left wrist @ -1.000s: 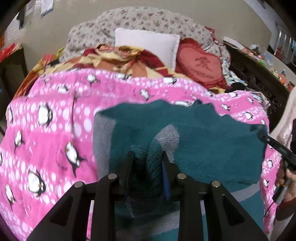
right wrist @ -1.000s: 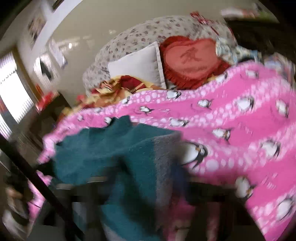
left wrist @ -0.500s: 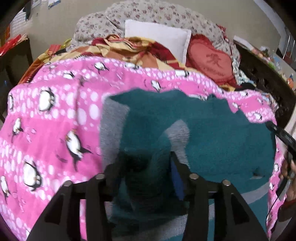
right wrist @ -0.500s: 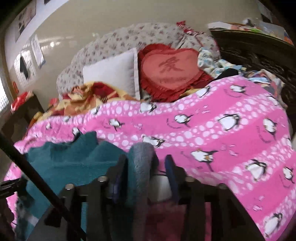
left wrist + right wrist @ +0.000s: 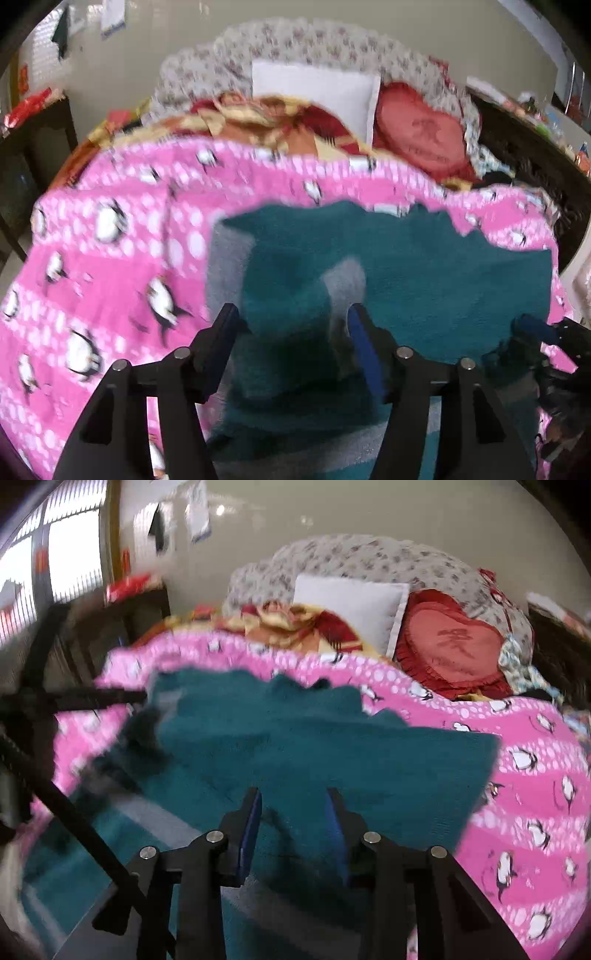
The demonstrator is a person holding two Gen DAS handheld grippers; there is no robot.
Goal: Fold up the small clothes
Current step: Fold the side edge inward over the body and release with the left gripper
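Teal garment [image 5: 424, 280] lies spread on the pink penguin blanket [image 5: 110, 266] on the bed; soft, light, floppy, best pinched at an edge or corner; left claw [image 5: 291, 332] has just been opening, a fold loose between; right claw [image 5: 293, 823] half-wide, has just been narrowing over the cloth; no containers in view.

soft daylight, motion blur, dark fisheye corners.
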